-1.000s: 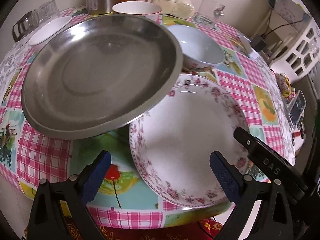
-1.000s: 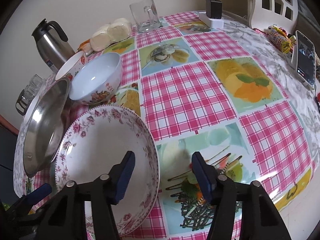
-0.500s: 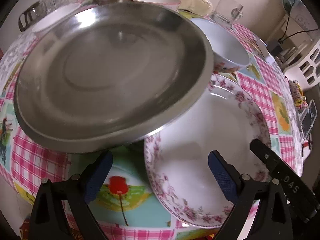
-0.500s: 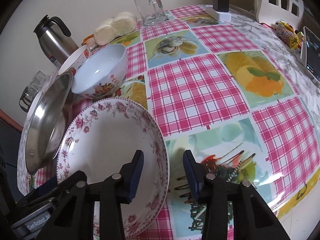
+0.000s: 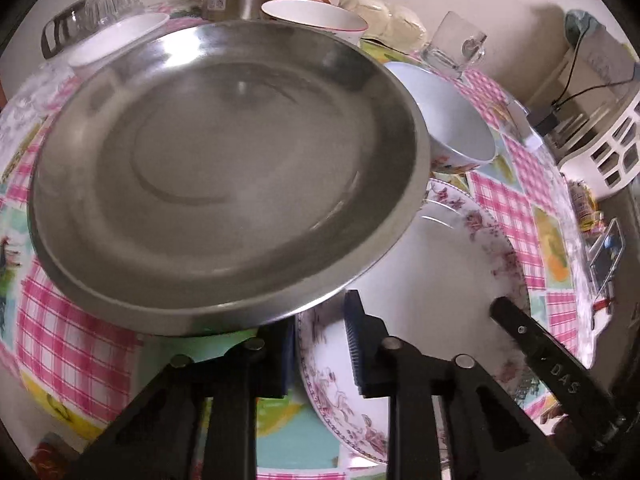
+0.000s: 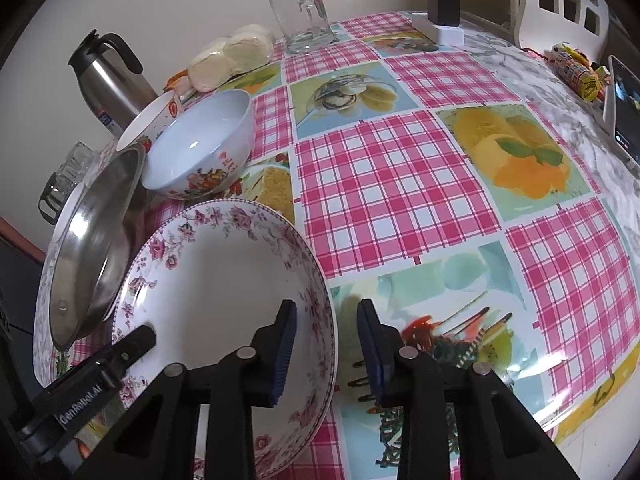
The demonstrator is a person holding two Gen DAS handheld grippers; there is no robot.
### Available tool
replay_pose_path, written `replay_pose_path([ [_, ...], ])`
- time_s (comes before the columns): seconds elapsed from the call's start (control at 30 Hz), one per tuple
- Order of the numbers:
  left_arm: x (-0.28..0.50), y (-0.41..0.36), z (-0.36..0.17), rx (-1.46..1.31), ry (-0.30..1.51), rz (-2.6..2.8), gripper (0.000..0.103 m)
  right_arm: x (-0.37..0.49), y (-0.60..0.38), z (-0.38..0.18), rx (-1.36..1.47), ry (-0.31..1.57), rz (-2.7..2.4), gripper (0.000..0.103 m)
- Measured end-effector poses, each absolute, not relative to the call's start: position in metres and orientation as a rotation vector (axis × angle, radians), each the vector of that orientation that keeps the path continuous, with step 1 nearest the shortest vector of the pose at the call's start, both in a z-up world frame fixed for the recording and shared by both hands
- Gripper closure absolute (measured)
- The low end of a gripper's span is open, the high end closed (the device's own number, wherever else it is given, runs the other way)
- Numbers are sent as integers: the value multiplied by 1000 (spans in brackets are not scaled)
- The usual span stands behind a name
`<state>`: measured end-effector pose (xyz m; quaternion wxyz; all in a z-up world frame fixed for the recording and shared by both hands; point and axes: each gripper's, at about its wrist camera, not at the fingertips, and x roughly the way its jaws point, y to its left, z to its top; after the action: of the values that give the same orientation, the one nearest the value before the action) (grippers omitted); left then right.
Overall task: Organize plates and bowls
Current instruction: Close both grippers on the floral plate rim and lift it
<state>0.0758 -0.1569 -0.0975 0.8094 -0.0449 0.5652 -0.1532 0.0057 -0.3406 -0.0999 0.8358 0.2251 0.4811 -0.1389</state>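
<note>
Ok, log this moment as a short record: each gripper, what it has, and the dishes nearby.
left gripper: fingers straddle the near rim of the floral plate, gap narrow, contact unclear
right gripper: fingers straddle the plate's right rim, a gap on each side
steel pan: tilted, its edge over the floral plate
blue bowl: upright, behind the plate
red-trimmed bowl: between the blue bowl and the flask
glass mug: far side of the table
</note>
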Motion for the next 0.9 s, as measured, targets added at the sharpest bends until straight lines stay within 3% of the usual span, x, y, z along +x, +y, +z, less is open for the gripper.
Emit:
replay_pose_path([
  [0.43,62,-183,-97,-27,1179,-408,80,-4,-353,-98,503,999,-319,79],
  [0.9,62,-191,-96,-28,1145,-453,79,-27,-387,-108,723,897,-249,91],
])
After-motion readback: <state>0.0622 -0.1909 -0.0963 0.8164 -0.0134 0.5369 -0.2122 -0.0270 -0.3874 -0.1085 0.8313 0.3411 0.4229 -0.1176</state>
